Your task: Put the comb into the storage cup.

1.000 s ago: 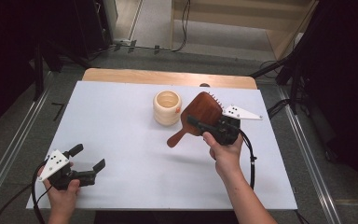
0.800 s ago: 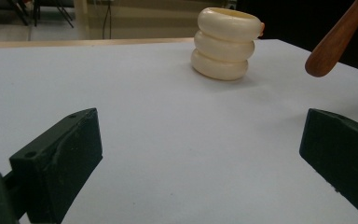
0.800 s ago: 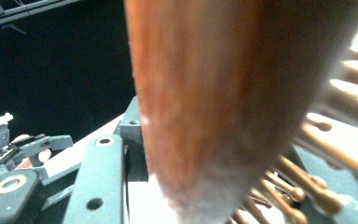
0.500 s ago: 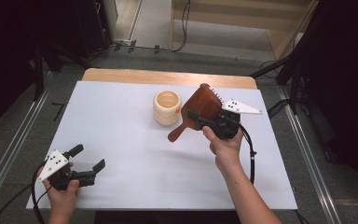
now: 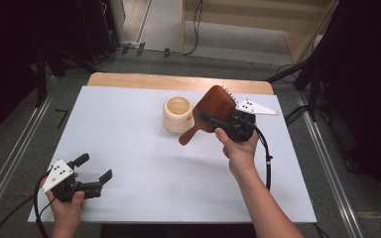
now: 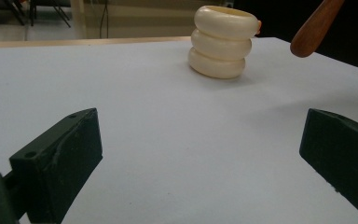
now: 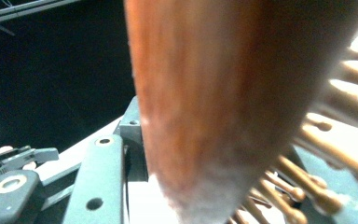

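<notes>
while the right gripper (image 5: 213, 123) clamps the wooden hairbrush (image 5: 213, 106) aloft, its handle hangs near the cream cup (image 5: 177, 114). a careless swing could tip it. left gripper (image 5: 93, 168) gapes empty.

Two black jaws of the left gripper (image 6: 200, 163) are seen rising from the bottom corners, set wide apart with nothing between them. A white desk (image 6: 158, 121) is spread out beyond them. Toward its far edge, a cream ribbed cup (image 6: 221, 42), shaped like three stacked rings, is stood upright. Just right of the cup, the rounded end of a reddish-brown wooden handle (image 6: 314, 30) is held above the desk, slanting in from the upper right corner.
</notes>
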`<state>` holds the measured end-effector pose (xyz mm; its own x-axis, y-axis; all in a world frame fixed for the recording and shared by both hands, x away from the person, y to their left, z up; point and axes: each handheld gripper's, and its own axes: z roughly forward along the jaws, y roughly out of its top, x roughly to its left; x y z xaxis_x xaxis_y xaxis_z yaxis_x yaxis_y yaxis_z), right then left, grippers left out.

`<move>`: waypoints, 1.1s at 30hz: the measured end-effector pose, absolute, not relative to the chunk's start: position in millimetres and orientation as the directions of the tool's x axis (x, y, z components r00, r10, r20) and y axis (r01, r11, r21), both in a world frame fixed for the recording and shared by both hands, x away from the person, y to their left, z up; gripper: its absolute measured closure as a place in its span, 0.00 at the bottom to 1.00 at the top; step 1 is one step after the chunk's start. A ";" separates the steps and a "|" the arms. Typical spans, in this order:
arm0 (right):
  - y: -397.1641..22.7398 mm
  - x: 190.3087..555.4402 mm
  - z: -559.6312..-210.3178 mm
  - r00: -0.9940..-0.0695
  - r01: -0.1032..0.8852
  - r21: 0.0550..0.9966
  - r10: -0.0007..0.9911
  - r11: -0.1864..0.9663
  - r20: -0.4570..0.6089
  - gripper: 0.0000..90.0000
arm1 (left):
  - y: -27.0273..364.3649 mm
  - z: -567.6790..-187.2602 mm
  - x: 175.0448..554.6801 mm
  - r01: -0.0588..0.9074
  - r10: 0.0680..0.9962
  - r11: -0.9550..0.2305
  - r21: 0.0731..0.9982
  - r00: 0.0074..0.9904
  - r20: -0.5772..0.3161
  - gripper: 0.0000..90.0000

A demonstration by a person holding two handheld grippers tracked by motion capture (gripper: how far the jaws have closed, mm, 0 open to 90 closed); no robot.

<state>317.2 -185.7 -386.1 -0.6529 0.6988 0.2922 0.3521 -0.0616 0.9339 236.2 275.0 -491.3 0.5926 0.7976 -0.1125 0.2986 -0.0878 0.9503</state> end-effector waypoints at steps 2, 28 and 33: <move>-185.9 318.8 -385.0 -0.651 0.349 0.935 0.702 -0.061 0.289 0.56 | 275.0 -491.3 236.2 0.299 0.798 -0.088 0.950 0.593 -0.112 0.00; -185.0 335.9 -370.3 -0.639 0.331 0.941 0.719 -0.062 0.272 0.56 | 274.2 -491.3 236.1 0.298 0.794 -0.094 0.950 0.598 -0.109 0.00; -184.7 340.1 -367.4 -0.637 0.327 0.943 0.722 -0.064 0.270 0.56 | 274.2 -491.3 236.1 0.298 0.793 -0.094 0.950 0.599 -0.109 0.00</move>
